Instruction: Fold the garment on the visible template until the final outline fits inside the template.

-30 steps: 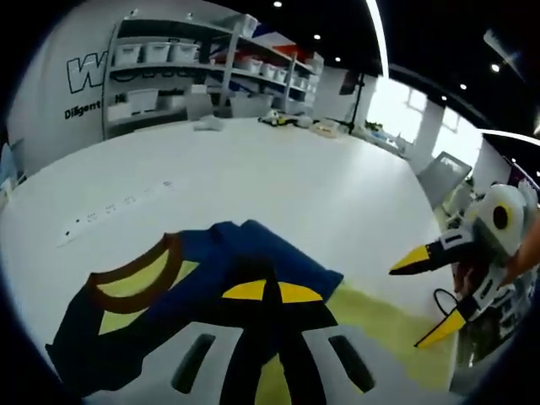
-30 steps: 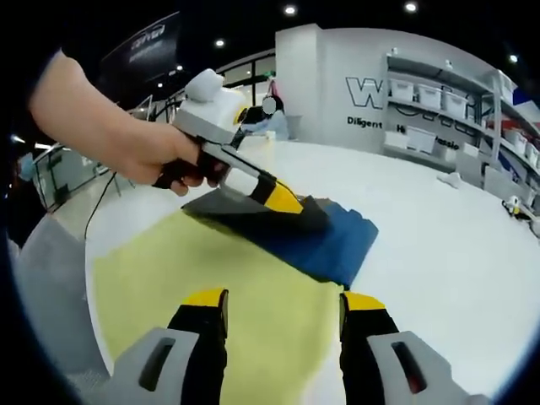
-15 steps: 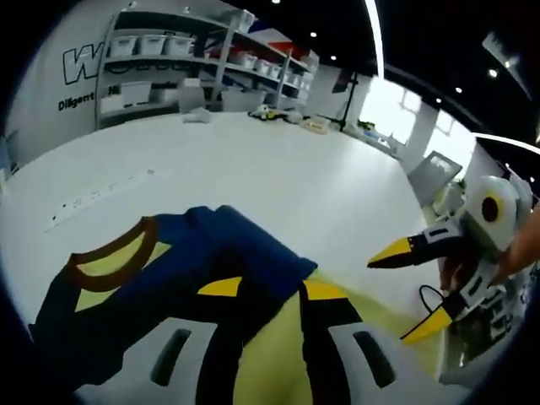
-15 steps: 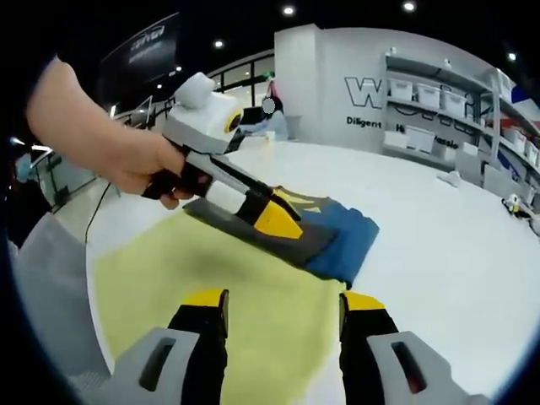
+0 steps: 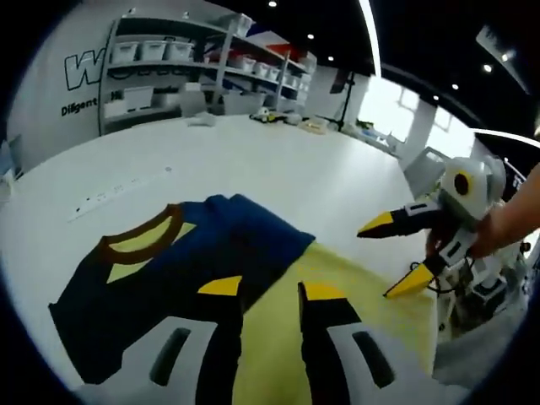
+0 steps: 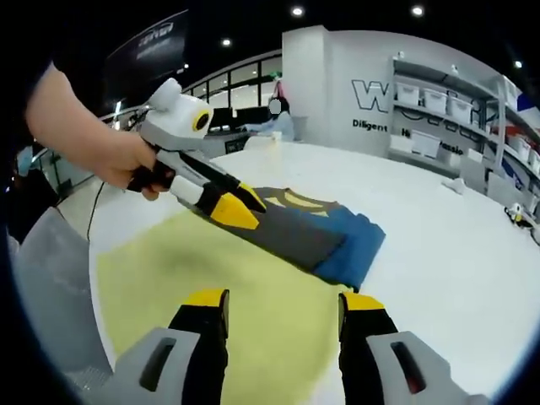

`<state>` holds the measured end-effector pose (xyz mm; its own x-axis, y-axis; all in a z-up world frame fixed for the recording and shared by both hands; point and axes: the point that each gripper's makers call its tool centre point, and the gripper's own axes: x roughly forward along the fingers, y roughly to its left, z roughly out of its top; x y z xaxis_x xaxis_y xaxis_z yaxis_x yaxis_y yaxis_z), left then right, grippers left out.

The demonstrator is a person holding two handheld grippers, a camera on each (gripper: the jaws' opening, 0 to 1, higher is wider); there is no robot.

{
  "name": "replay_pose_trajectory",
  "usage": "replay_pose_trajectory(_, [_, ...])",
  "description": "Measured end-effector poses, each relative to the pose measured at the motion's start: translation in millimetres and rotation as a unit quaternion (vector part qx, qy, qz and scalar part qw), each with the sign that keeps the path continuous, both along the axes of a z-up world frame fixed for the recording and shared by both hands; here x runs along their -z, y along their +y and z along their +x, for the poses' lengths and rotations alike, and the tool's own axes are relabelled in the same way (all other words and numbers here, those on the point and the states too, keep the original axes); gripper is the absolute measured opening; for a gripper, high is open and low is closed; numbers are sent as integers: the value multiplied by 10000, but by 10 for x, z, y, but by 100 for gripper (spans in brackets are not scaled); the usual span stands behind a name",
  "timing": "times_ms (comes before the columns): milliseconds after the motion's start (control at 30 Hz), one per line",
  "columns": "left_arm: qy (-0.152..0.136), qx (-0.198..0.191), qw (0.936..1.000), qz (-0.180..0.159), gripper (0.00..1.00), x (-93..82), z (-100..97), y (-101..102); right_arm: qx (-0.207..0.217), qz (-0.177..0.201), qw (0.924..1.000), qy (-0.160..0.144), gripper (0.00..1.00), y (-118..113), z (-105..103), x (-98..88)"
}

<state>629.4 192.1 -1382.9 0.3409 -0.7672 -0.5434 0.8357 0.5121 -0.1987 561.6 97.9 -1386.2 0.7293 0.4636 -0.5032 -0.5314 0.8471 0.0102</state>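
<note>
Lab or workshop hall, shelving point(image 5: 211, 63) of white storage bins, big white table point(image 5: 278, 173), ceiling spotlights

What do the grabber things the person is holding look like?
Each gripper is a pale grey handheld tool. The left gripper and right gripper both have black jaws ending in pointed yellow tips. A thin black cable hangs by the right one.

A broad white worktop point(image 5: 278, 181) runs back toward a grey metal shelving unit point(image 5: 169, 72) stocked with pale storage bins point(image 5: 139, 52). A white power strip point(image 5: 118, 190) lies flat on the worktop, well apart from a few small items point(image 5: 278, 118) near the far edge. The white wall point(image 6: 337, 93) carries large dark lettering point(image 6: 380, 94), and round ceiling lights point(image 6: 296, 11) glow overhead. Bright windows point(image 5: 392, 110) stand beyond the worktop.
</note>
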Motion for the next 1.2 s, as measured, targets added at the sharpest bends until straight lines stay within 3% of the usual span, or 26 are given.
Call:
replay_pose_trajectory(300, [-52, 139, 9998, 145, 22, 4, -392, 650, -382, 8, 9993, 34, 47, 115, -97, 6])
replay_pose_trajectory(733, [37, 673, 9963, 541, 22, 126, -1180, 1524, -1361, -130, 9905, 145, 46, 232, -503, 52])
replay_pose_trajectory(867, [63, 924, 9935, 668, 21, 159, -1409, 1655, -1635, -170, 9860, 270, 46, 248, -675, 115])
replay_pose_trajectory(1200, [59, 1484, 9841, 971, 22, 307, -1721, 1748, -2012, -369, 9773, 554, 39, 161, -1125, 314])
